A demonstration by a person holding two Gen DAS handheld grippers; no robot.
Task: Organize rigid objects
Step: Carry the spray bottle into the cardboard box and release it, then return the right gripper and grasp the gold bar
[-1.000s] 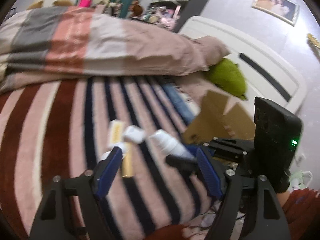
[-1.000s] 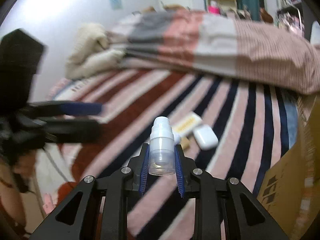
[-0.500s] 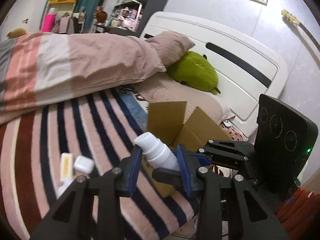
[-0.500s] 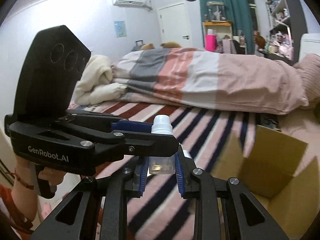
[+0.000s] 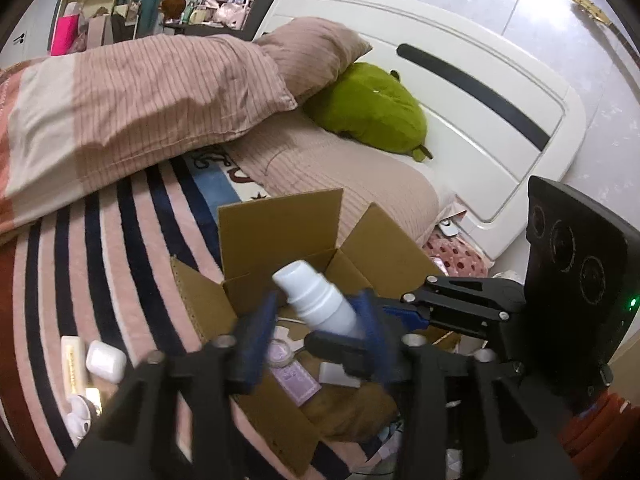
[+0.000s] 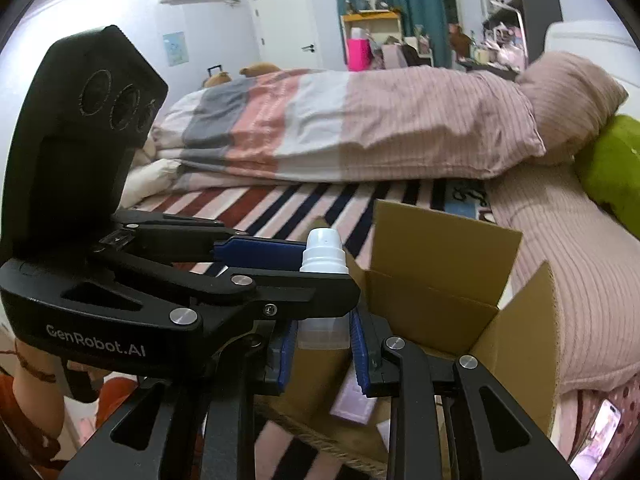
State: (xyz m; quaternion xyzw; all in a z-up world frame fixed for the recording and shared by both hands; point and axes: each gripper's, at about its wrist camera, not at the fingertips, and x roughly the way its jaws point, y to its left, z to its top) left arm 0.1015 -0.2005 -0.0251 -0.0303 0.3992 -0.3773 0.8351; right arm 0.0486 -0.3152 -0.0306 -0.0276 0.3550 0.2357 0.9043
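A white spray bottle hangs over an open cardboard box at the edge of the striped bed. My right gripper is shut on the bottle's clear lower body. My left gripper straddles the same bottle near its cap. Its jaws are opening, and a gap shows beside the blurred left pad. In the right wrist view the left gripper reaches in from the left. A purple packet lies inside the box.
A white earbud case, a yellowish bar and another white item lie on the striped blanket left of the box. A folded quilt, a green plush and the white headboard stand behind. A phone lies at lower right.
Both grippers swung right from the loose items to above the box, carrying the bottle. The left jaws closed around the bottle half a second ago and now stand wider.
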